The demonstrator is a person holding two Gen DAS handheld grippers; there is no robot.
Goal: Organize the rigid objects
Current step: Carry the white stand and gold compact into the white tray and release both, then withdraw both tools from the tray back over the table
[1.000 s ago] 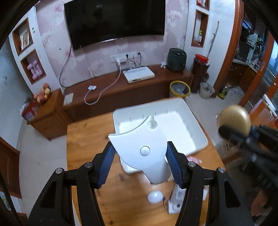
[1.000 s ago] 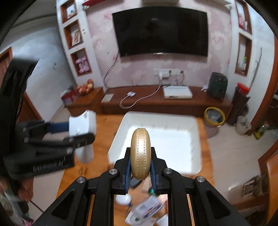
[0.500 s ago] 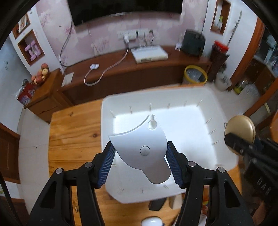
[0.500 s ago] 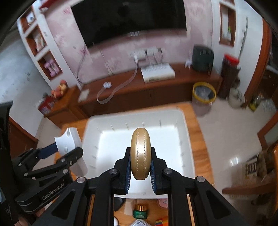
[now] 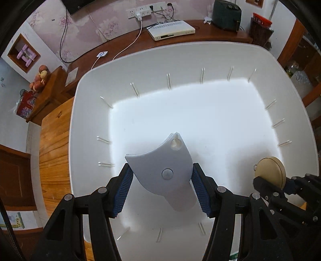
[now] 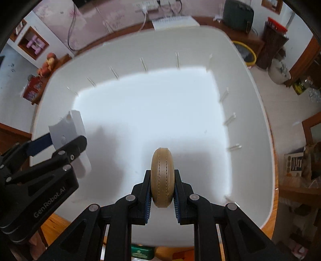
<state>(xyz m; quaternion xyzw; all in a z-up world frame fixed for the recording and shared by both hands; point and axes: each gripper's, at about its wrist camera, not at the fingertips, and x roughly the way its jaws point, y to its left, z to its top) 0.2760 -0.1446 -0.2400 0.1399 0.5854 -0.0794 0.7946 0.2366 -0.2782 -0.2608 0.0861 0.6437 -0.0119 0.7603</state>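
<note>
My left gripper (image 5: 161, 186) is shut on a flat white plastic piece (image 5: 162, 166) with a curved top edge and a round stud, held over the near left part of a large white bin (image 5: 92, 84). My right gripper (image 6: 162, 190) is shut on a round gold leather-look case (image 6: 162, 176), held edge-on over the near middle of the bin (image 6: 248, 66). The gold case also shows in the left wrist view (image 5: 270, 171), at the right. The white piece also shows in the right wrist view (image 6: 68, 128), at the left. The bin floor is bare.
The bin stands on a wooden table (image 5: 52, 144). Behind it runs a low wooden cabinet with a white set-top box (image 5: 170, 31) and a dark appliance (image 5: 226, 14). A green box (image 6: 141, 252) lies near the bin's front edge. A yellow-rimmed waste bin (image 6: 244, 52) stands on the floor.
Both grippers have moved forward and down over the bin, which now fills both views. Both keep hold of their objects.
</note>
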